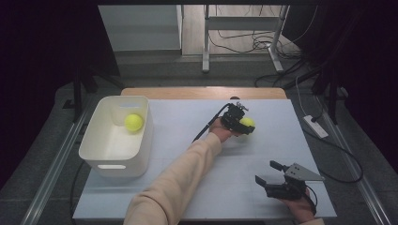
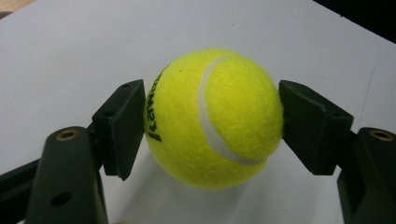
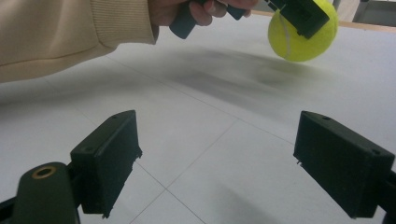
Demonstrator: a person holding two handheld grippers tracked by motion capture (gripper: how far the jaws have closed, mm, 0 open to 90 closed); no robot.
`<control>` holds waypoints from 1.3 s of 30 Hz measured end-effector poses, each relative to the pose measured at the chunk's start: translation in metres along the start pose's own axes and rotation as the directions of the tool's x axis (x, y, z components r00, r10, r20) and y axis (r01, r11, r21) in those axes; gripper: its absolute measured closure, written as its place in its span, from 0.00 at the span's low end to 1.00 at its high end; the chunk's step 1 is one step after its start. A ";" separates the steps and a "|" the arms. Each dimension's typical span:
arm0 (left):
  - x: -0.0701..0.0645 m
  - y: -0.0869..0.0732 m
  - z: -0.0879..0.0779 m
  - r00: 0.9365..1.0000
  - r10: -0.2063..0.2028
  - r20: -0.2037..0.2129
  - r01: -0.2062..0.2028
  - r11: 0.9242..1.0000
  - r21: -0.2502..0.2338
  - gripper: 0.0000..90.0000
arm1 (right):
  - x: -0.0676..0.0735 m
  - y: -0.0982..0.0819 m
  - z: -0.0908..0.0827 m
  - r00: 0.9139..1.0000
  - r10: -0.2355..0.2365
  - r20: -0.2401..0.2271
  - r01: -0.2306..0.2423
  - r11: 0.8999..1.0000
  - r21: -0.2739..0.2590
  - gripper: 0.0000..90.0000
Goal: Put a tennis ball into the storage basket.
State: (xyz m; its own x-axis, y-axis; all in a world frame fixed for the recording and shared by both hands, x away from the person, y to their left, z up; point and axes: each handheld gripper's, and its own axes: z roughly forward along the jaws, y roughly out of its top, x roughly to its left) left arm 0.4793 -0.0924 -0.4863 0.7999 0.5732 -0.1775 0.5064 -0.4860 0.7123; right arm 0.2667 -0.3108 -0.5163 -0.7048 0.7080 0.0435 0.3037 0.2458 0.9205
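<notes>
Tennis ball (image 2: 214, 119) clamped in left gripper (image 1: 238, 120) above white table (image 1: 187, 122), right gripper (image 1: 274, 180) spread wide, holding nothing

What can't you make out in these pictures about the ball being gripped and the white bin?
- Ball's printed name, left gripper view: it wraps behind the left finger.
- Ball's top, right gripper view: a finger of the left gripper covers it.
- Bin's near inside corner, high view: hidden by its own wall.
- Second ball's markings, high view: too small.
</notes>
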 end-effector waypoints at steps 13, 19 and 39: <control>-0.001 -0.001 -0.024 1.000 0.013 0.005 -0.013 1.000 -0.029 0.31 | 0.000 0.000 0.000 1.000 -0.002 0.002 0.002 1.000 0.002 0.16; 0.000 -0.003 -0.036 1.000 0.009 0.004 -0.009 0.999 -0.046 0.31 | 0.000 0.001 -0.001 1.000 0.000 0.005 0.000 1.000 0.000 0.16; -0.004 -0.008 -0.060 1.000 0.022 -0.004 -0.022 0.996 -0.082 0.31 | 0.000 0.001 0.000 1.000 -0.004 0.008 0.004 1.000 0.001 0.16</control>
State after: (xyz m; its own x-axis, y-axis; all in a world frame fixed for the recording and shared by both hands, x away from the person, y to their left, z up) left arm 0.4524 -0.0513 -0.4508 0.8095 0.5650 -0.1594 0.4604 -0.4425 0.7695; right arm 0.2668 -0.3102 -0.5153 -0.7011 0.7121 0.0367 0.3014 0.2493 0.9203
